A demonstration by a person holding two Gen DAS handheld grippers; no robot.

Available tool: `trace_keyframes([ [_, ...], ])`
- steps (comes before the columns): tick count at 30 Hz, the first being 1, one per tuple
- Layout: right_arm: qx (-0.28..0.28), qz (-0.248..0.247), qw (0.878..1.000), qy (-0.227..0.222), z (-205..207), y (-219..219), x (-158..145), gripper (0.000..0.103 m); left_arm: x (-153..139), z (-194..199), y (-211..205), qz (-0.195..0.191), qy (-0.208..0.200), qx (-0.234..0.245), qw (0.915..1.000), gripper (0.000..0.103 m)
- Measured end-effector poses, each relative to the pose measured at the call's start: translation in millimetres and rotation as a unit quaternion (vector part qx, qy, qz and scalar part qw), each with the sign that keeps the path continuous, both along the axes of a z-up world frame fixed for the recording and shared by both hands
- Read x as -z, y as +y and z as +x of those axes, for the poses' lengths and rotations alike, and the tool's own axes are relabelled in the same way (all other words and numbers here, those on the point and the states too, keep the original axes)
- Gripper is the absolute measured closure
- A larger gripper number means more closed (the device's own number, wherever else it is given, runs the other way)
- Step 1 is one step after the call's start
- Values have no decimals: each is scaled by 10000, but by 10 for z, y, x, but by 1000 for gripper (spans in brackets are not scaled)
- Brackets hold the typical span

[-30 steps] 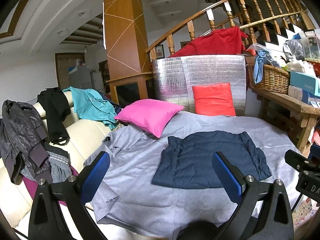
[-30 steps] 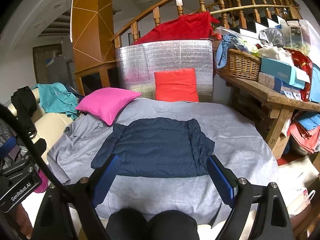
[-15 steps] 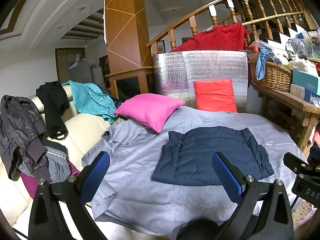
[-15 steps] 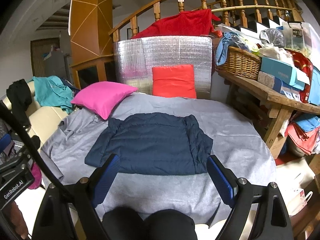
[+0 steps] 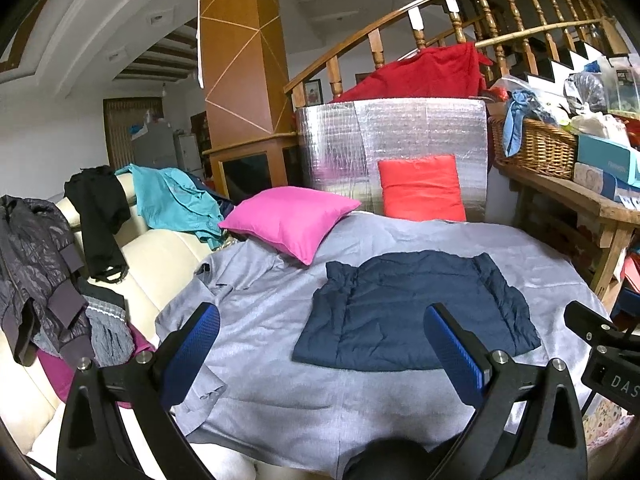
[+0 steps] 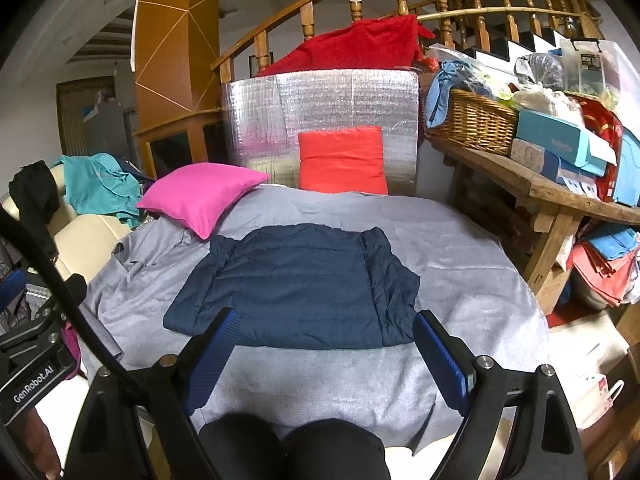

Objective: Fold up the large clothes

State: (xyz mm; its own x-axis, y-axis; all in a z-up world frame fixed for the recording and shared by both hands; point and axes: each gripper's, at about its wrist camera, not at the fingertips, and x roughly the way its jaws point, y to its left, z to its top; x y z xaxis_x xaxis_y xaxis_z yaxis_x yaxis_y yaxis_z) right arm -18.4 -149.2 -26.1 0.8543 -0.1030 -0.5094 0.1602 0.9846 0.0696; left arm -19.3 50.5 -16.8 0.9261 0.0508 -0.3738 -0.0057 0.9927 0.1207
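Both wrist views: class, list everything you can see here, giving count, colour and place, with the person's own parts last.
padded jacket: 1, navy, folded flat mid-cloth.
cloth: 1, grey, covering the work surface.
pillow: 1, pink, far left of the cloth.
cushion: 1, orange-red, leaning on the foil panel.
foil panel: 1, silver, upright behind the cloth.
blanket: 1, red, draped above the panel.
basket: 1, wicker, on the wooden bench at right.
boxes: several, teal and white, beside the basket.
sofa: 1, cream, at left.
clothes: several, teal, black, dark grey, piled on the sofa.
left gripper: 1, black, blue pads, jaws open, empty.
right gripper: 1, same, jaws open, empty.
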Motion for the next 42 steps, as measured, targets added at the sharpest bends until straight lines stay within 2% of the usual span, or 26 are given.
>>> trace_keyframes([
  [6, 87, -15, 9999, -84, -17, -28, -54, 12, -53, 4, 21, -34, -86, -7, 10000, 2],
  [15, 132, -66, 9999, 15, 178, -64, -59, 12, -25, 240, 60, -165, 50, -114, 9998, 2],
  [33, 247, -66, 9994, 231, 919, -152, 32, 12, 23, 937, -28, -114, 304, -73, 9994, 2],
  [42, 275, -207, 9990, 294, 1079, -66, 107, 12, 121, 1122, 21, -183, 402, -42, 9990, 2],
])
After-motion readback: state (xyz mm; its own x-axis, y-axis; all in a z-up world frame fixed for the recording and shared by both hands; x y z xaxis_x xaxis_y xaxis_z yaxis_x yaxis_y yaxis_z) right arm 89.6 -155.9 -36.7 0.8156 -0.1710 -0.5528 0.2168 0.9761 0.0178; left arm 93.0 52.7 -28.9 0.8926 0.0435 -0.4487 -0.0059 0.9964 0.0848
